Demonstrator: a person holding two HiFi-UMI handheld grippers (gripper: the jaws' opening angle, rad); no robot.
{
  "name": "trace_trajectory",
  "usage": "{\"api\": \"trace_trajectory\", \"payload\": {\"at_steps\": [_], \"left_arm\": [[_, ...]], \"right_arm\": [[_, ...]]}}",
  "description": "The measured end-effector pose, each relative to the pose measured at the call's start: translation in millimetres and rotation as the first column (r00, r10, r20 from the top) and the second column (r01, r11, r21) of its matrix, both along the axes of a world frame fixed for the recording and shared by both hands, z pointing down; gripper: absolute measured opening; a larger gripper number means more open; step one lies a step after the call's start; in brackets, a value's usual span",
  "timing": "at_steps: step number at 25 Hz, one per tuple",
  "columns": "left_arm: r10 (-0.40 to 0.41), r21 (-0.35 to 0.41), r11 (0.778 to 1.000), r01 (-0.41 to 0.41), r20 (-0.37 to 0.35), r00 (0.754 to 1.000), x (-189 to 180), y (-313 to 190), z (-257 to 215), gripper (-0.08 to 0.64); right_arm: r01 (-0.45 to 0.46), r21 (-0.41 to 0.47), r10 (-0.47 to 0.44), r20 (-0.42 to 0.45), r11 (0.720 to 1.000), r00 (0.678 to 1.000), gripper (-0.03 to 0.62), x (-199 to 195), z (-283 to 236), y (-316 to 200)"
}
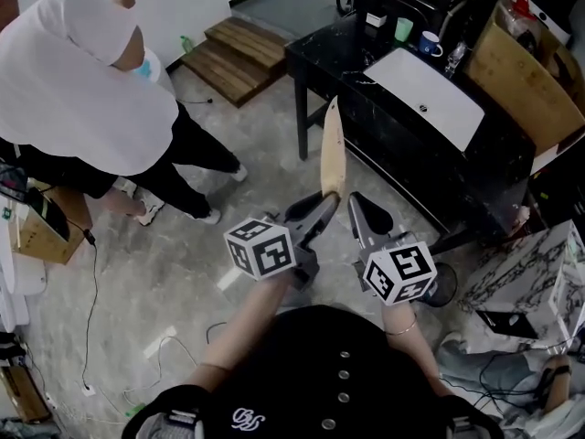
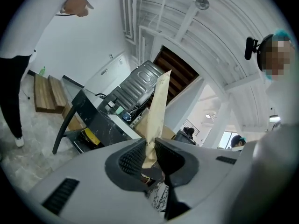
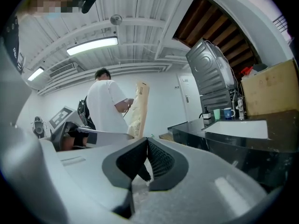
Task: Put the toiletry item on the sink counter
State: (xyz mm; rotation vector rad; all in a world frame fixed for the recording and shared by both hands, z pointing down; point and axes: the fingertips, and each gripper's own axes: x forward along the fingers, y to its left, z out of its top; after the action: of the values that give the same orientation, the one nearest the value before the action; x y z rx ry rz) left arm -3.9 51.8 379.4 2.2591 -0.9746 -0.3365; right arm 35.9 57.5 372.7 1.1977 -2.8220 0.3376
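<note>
Left gripper (image 1: 326, 204): jaws clamped on the lower end of the toiletry item (image 1: 334, 149), a flat tan pouch. Confirmed in the left gripper view: pads (image 2: 133, 158) pressed against both faces of the pouch. Pouch upright, rising well past the jaw tips, seen edge-on from the head view. Right gripper (image 1: 358, 213): jaws together, nothing between them. Positioned just beside the left jaws, on their right, apart from the pouch. Ahead of both sets of jaws and clear of them: black marbled desk (image 1: 366, 126) with a white sink (image 1: 430, 90) set in its top. Along the far edge of the desk, behind the sink: green cup (image 1: 403, 29), blue mug (image 1: 430, 43), dark pump bottle (image 3: 206, 115). Pouch held in the air short of the desk, not resting on it. To the left of the left jaws, well apart: person in a white top (image 1: 82, 80), standing on the grey floor (image 1: 183, 245). Beyond the jaws and left of the desk: wooden steps (image 1: 233, 53) near the wall. Right of the sink, at the desk's end: cardboard box (image 1: 516, 71).
</note>
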Motion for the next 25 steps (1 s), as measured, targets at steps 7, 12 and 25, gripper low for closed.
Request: {"api": "trace_trajectory", "payload": {"at_steps": [7,12,25], "left_arm": [[0.049,0.019,0.999,-0.050,0.017,0.999,-19.7,-80.3,-16.0,0.064],[0.084,0.021,0.996,-0.084,0.012,0.996,-32.2,-132.7,-16.4,0.064],[0.135,-0.019,0.991,-0.134,0.009,0.991,-55.5,-207.4,-1.8,0.064]], "right_arm": [[-0.064,0.017,0.063,0.010,0.998,0.998,0.003,-14.3,-14.6,-79.7],[-0.084,0.023,0.084,0.009,0.996,0.996,0.003,-32.4,-15.6,-130.1],[-0.143,-0.032,0.144,0.035,0.989,0.989,0.003,-53.2,-6.3,-202.4]]}}
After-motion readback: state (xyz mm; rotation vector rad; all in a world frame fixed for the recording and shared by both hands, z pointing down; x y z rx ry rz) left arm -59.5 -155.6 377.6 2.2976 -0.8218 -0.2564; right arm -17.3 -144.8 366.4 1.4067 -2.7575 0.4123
